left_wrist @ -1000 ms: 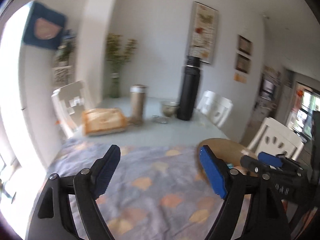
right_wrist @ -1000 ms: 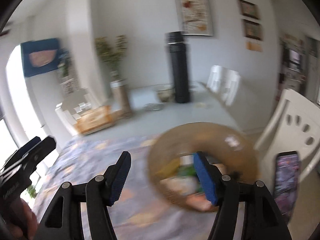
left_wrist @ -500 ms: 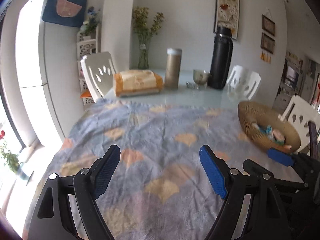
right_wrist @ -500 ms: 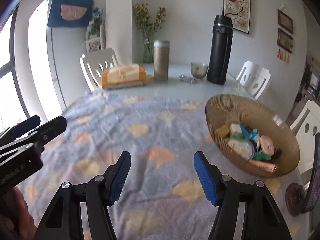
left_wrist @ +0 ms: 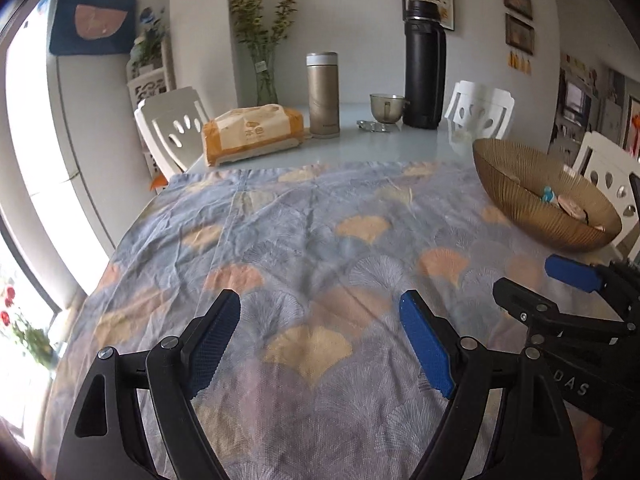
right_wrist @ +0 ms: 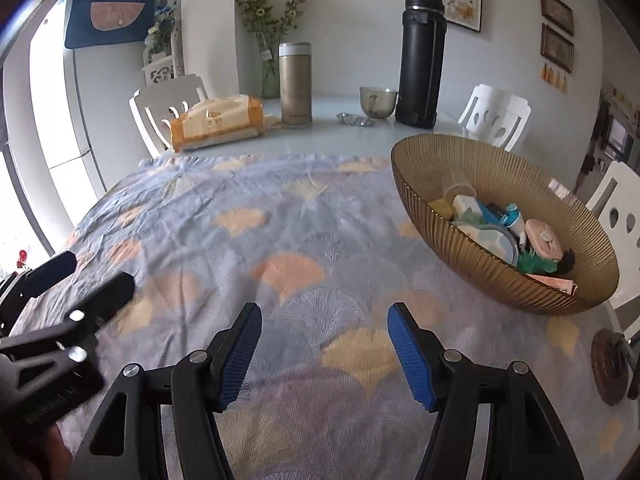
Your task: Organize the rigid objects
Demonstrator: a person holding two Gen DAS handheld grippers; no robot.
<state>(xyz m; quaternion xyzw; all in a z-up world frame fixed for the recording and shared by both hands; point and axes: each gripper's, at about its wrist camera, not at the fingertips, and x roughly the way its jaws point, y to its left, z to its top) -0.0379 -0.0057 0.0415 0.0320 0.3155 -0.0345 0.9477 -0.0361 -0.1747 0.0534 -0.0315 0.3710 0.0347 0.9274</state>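
Observation:
A ribbed amber glass bowl (right_wrist: 516, 284) stands on the floral tablecloth (right_wrist: 280, 220), to the right of my right gripper (right_wrist: 324, 308). It holds several small rigid items (right_wrist: 496, 236), among them a pink round case, a blue-and-white piece and a green one. The right gripper hovers open above bare cloth with nothing between its blue pads. My left gripper (left_wrist: 320, 298) also hangs over bare cloth, its jaws opening and empty. In the left wrist view the bowl (left_wrist: 532, 216) is far right, beyond the right gripper (left_wrist: 528, 276). The left gripper (right_wrist: 96, 270) shows at the right wrist view's left edge.
On the glass tabletop beyond the cloth lie a tissue pack (right_wrist: 216, 122), a gold flask (right_wrist: 295, 86), a cup (right_wrist: 376, 100), a tall black thermos (right_wrist: 420, 60) and a flower vase (right_wrist: 270, 76). White chairs (right_wrist: 168, 108) ring the table. A dark round coaster (right_wrist: 608, 364) lies near the right edge.
Both grippers have come down and tipped toward the table, so the cloth now fills the views. The bowl has shifted right and farther off. Both stay empty.

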